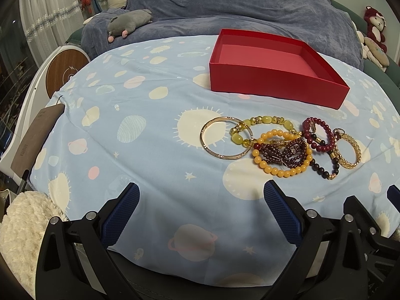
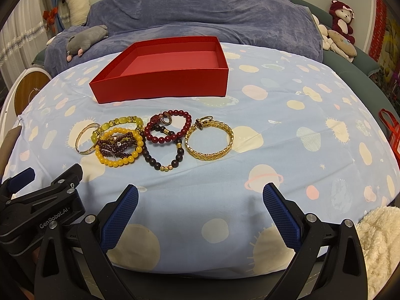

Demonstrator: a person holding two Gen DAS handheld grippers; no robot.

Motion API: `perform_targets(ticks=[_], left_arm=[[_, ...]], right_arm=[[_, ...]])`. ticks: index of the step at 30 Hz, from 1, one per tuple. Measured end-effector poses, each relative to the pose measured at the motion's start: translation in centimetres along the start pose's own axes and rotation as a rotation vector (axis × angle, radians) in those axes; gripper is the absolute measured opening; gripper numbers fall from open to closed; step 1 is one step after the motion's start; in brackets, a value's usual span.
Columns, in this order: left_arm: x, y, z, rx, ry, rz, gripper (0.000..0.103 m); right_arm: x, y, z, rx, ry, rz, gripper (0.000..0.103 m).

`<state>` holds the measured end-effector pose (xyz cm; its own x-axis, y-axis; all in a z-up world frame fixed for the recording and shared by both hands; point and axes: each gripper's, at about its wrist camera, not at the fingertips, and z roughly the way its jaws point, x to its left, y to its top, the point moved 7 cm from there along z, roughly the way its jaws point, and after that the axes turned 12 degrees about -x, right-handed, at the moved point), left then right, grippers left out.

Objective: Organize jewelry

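Observation:
An open red box (image 1: 275, 82) (image 2: 162, 82) stands empty on the blue patterned cloth. In front of it lies a cluster of bracelets: a thin gold bangle (image 1: 207, 147) (image 2: 82, 140), a yellow-green bead bracelet (image 1: 265, 121) (image 2: 117, 122), an orange bead bracelet (image 1: 277, 171) (image 2: 120, 161) with a dark purple bead string (image 1: 282, 158) (image 2: 110, 148) on it, a red bead bracelet (image 1: 322, 147) (image 2: 175, 132), a black bead bracelet (image 1: 322, 170) (image 2: 155, 163) and a gold chain bracelet (image 1: 355, 157) (image 2: 212, 155). My left gripper (image 1: 201, 192) and right gripper (image 2: 200, 192) are open and empty, short of the cluster.
A blue blanket (image 1: 225, 2) and a grey plush toy (image 1: 130, 21) lie behind the cloth-covered table (image 1: 125, 100). Stuffed toys (image 2: 342, 20) sit at the far right. A white fluffy throw (image 2: 380, 245) lies at the near right edge. The left gripper's body (image 2: 45, 200) shows at lower left in the right wrist view.

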<state>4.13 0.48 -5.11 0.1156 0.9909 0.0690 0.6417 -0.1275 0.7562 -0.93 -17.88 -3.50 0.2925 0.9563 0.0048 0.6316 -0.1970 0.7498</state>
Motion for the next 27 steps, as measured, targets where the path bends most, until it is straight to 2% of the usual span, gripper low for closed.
perform_targets(ticks=[4,11,18,27], left_arm=[[1.1,-0.1,0.7,0.026,0.004,-0.058,0.095],[2.5,0.4,1.5,0.032,0.012,-0.073,0.095],[1.4,2.4,2.7,0.025,-0.029,-0.076,0.095],[-0.8,3.0,6.1,0.078,-0.034,-0.046,0.094]], right_arm=[[-0.5,0.0,0.2,0.008,-0.002,0.018,0.096],[-0.2,-0.1,0.3,0.01,0.002,0.001,0.096],[0.1,0.1,0.3,0.0,0.011,-0.01,0.096],[-0.5,0.1,0.7,0.012,0.012,0.032,0.096]])
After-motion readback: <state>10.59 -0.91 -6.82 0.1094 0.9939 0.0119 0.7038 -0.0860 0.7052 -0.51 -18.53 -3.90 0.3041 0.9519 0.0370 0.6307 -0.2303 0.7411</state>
